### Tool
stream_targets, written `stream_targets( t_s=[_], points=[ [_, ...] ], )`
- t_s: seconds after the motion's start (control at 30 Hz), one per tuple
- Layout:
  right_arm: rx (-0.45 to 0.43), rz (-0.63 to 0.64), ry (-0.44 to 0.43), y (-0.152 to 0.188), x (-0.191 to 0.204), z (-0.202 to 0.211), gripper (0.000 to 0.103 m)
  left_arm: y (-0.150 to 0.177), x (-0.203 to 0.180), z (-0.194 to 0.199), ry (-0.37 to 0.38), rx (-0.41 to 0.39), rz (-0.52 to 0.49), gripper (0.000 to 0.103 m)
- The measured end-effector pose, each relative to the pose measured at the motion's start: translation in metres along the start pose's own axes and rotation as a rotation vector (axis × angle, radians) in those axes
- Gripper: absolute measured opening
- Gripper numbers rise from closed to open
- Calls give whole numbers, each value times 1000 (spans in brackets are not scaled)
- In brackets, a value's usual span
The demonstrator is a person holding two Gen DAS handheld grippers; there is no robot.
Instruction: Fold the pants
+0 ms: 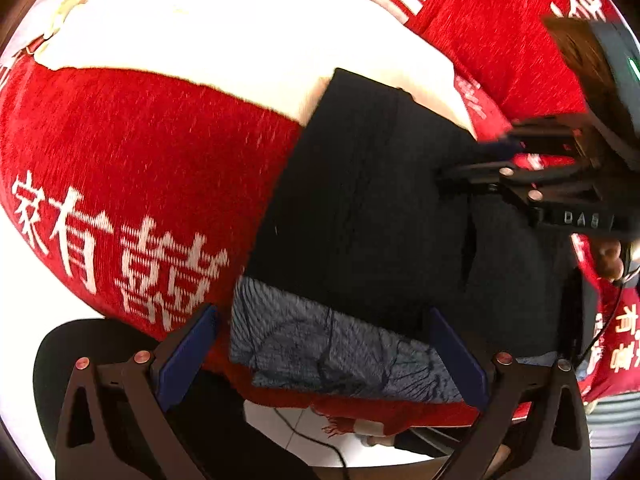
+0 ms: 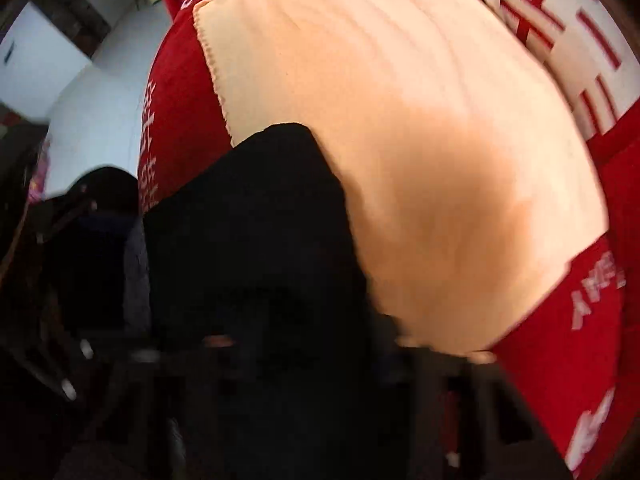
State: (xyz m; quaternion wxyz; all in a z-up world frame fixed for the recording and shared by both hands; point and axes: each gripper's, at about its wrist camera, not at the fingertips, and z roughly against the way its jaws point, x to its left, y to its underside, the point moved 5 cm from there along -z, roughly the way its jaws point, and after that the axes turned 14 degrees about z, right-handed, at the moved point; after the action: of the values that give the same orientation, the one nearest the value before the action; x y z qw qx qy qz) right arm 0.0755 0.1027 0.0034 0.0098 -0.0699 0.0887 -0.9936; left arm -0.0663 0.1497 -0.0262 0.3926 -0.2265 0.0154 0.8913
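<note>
The dark navy, near-black cloth pants (image 1: 360, 208) lie folded lengthwise on the red blanket with white woven characters (image 1: 132, 152), their far end reaching onto the cream-white fabric panel (image 1: 208, 32) sewn into it. Near me the paler grey-blue inside of the waistband (image 1: 320, 344) shows at the blanket's edge.

My left gripper (image 1: 324, 356) hangs just above that waistband with its blue-padded jaws spread wide, one on each side of the cloth, holding nothing. My right gripper (image 1: 500, 156) is at the pants' right edge, its jaws drawn nearly together; dark cloth seems to sit at the tips, so I judge it is pinching the edge, though I cannot be certain.

To do this fold well, I think the left should drop onto the waistband and bite both layers before anything is lifted. Then both hands should carry their ends at the same height, so the crease lands square, not skewed.

The right wrist view is badly smeared: my own fingers there are lost in dark blur at the bottom. The pants' right side is covered by the right gripper, and the blanket's far corners are cut off.
</note>
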Motion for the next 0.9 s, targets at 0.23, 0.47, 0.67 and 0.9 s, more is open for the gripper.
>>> stream_targets(
  t_s=[0.23,0.47,0.67,0.9],
  points=[
    [-114,101,106,4,34,44,13,-25,-6,21,142,-34,-150,103],
    [-225,172,139,5,66,88,13,-40,-26,46,416,-25,-467,103],
    [-214,157,136,0,66,80,13,-24,-44,-5,417,219,-526,103],
    [-128,-35,150,12,28,61,32,-10,-47,-18,214,208,-494,43]
  ],
)
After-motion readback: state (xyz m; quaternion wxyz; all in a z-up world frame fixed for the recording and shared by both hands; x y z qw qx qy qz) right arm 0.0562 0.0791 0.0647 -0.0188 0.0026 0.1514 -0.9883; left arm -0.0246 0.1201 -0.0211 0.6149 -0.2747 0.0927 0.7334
